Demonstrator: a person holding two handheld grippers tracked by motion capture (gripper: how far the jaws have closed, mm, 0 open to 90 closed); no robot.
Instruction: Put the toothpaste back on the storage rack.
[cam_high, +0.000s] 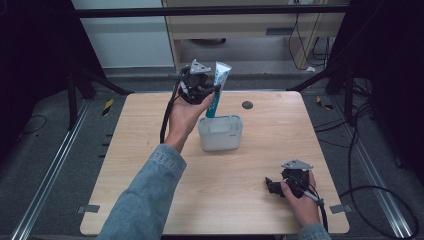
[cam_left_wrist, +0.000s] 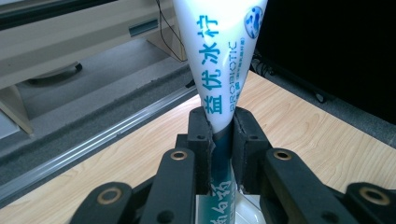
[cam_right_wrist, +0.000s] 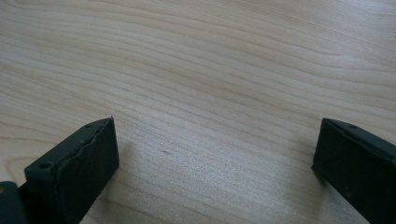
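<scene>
The left gripper (cam_high: 209, 91) was clamped on a toothpaste tube (cam_high: 218, 87), its pads pinching the tube at the narrow band where the white upper part met the teal lower part, as the left gripper view showed (cam_left_wrist: 219, 135). The tube stood nearly upright, tilted slightly, its flat crimped end up and its lower end just inside or just above a translucent white plastic container (cam_high: 220, 132) near the middle of the wooden table (cam_high: 150, 175); from the high view it was hard to tell whether the cap end touched the container's floor. The chief risk looked to be a slip: the tube was smooth, soft and tapered, so it could slide or pivot between the pads if the hand tipped. If the lower end caught the container's rim, the light container might shift or topple, since nothing held it down. The right gripper (cam_high: 272, 186) rested low on the table well apart, toward the near right corner, its jaws spread wide over bare wood (cam_right_wrist: 210, 116) with nothing between them, so it gave no steadying help. A small dark disc (cam_high: 247, 105) lay behind the container, clear of the work. Nothing else stood in the way.
</scene>
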